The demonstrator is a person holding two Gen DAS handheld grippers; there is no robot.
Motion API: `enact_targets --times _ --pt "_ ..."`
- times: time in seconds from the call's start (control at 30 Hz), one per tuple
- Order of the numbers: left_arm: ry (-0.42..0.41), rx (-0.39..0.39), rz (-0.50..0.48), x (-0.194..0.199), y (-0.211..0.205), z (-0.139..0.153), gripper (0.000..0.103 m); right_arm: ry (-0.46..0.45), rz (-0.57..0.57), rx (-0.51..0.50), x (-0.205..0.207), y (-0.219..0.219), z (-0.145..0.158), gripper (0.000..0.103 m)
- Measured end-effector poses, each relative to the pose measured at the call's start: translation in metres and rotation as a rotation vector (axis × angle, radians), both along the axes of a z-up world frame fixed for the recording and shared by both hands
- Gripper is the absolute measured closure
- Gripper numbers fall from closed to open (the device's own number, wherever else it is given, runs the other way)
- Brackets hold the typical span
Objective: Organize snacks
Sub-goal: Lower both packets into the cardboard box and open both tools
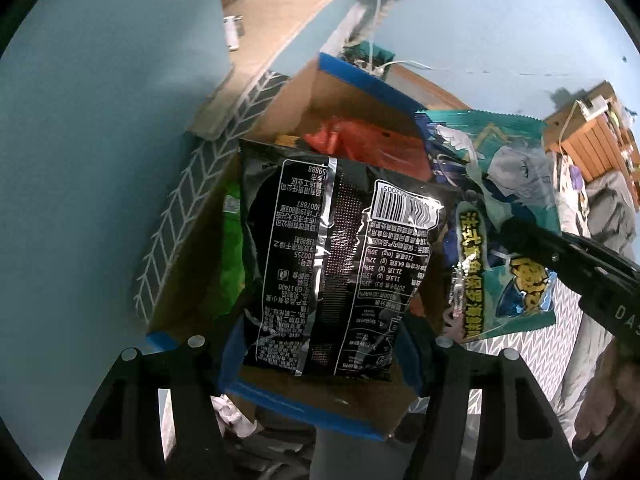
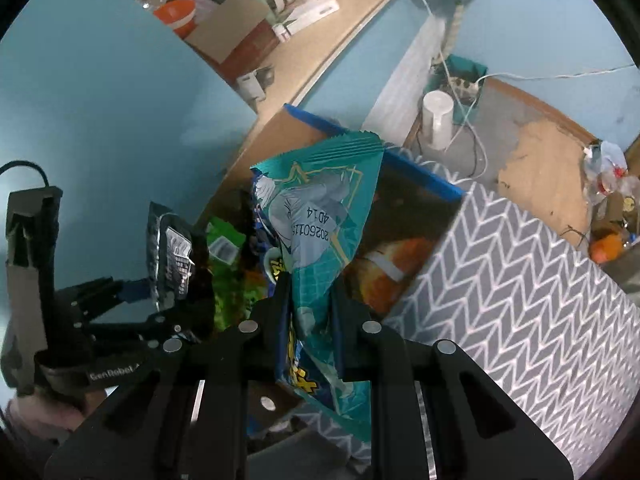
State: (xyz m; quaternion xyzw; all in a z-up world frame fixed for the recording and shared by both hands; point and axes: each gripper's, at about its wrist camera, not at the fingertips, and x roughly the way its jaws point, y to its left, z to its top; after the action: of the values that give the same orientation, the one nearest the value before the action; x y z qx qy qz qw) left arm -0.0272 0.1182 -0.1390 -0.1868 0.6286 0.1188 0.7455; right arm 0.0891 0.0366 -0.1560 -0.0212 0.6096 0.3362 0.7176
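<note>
A grey chevron-patterned storage box [image 1: 192,216] with blue rim tape stands open; it also shows in the right wrist view [image 2: 500,280]. Inside lie an orange packet [image 1: 360,144] and a green packet [image 1: 232,240]. My left gripper [image 1: 320,344] is open wide; a black snack bag [image 1: 336,264], printed back up, sits between its fingers over the box, touching neither that I can see. My right gripper [image 2: 310,300] is shut on a teal snack bag [image 2: 320,216] and holds it above the box's right side. The teal bag [image 1: 512,208] and right gripper [image 1: 568,256] show in the left view.
A wooden shelf [image 2: 320,40] with a cardboard box [image 2: 232,24], white appliances and an orange bowl stands behind. A white cup [image 2: 438,120] and power strip with cables sit on the floor beyond the box. Blue wall lies to the left.
</note>
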Motion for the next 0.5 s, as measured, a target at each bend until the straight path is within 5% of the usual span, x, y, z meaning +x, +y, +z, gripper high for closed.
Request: enact_targets --times 0.27,0.5 --pt "0.021 -0.003 0.075 0.002 0.011 -0.006 0.036 0.047 0.039 -0.011 0.006 0.032 -0.019 0.081" --pt "-0.017 0.024 0.079 -0.002 0.017 0.01 0.021 0.042 -0.007 0.004 0.014 0.023 -0.011 0.071"
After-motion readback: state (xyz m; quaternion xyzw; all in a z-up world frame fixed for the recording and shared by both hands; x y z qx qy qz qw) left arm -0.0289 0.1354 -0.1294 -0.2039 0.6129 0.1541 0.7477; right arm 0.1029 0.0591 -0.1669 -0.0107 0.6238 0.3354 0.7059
